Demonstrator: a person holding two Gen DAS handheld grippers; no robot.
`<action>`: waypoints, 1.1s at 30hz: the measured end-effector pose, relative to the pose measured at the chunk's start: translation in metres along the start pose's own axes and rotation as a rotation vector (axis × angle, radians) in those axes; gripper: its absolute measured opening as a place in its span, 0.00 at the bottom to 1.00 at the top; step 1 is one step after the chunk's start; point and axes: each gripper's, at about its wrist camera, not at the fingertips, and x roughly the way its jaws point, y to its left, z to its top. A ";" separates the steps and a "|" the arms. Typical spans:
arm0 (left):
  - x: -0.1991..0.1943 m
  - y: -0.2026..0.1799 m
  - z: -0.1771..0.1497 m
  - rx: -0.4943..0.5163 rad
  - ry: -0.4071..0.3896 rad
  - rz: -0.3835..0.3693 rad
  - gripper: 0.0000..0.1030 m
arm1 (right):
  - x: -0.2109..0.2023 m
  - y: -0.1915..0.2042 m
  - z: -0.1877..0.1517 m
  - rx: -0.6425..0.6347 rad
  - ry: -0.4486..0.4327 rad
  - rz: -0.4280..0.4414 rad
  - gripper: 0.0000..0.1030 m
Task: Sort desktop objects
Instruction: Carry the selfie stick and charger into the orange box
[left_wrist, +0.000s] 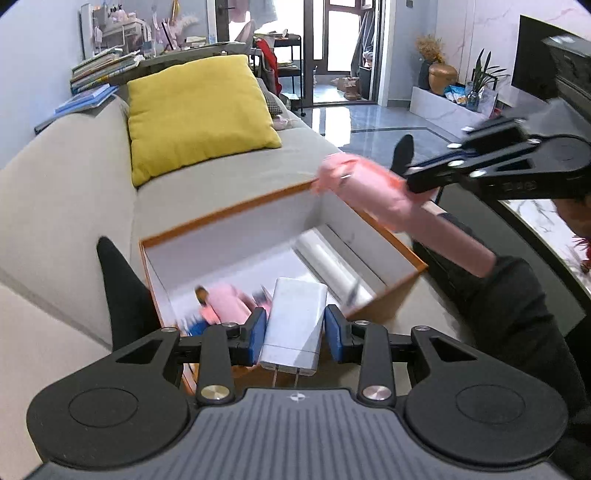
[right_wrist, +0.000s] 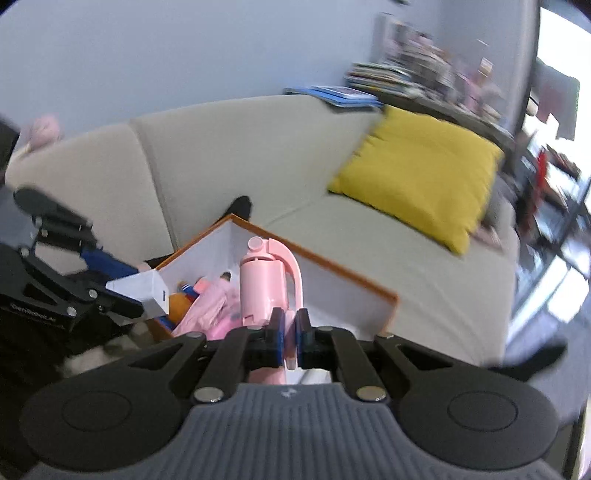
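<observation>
My left gripper (left_wrist: 295, 328) gripped the white charger (left_wrist: 293, 325) — my right gripper (right_wrist: 290, 326) clamped the pink bottle (right_wrist: 264, 286) — both above the orange-rimmed box (left_wrist: 229, 216) at frame centre.

Yellow cushion (left_wrist: 195, 110) on grey sofa (left_wrist: 66, 192) — book stack (left_wrist: 103, 70) behind, golden vase (left_wrist: 442, 76).

We're in a home living room | grey sofa (left_wrist: 92, 192) | yellow cushion (left_wrist: 195, 110) | stacked books (left_wrist: 103, 70) | potted plant (left_wrist: 480, 81)

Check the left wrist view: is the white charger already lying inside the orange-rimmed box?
No, the white charger sits between the blue pads of the left gripper, held above the orange-rimmed box.
</observation>
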 end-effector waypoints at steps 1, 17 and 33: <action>0.004 0.002 0.004 0.000 0.005 0.005 0.38 | 0.011 0.000 0.006 -0.055 -0.003 0.007 0.06; 0.069 0.066 0.021 -0.032 0.068 0.036 0.38 | 0.192 0.015 0.001 -0.693 0.049 0.136 0.06; 0.085 0.078 0.015 -0.050 0.088 0.027 0.38 | 0.230 0.018 -0.013 -0.751 0.091 0.199 0.16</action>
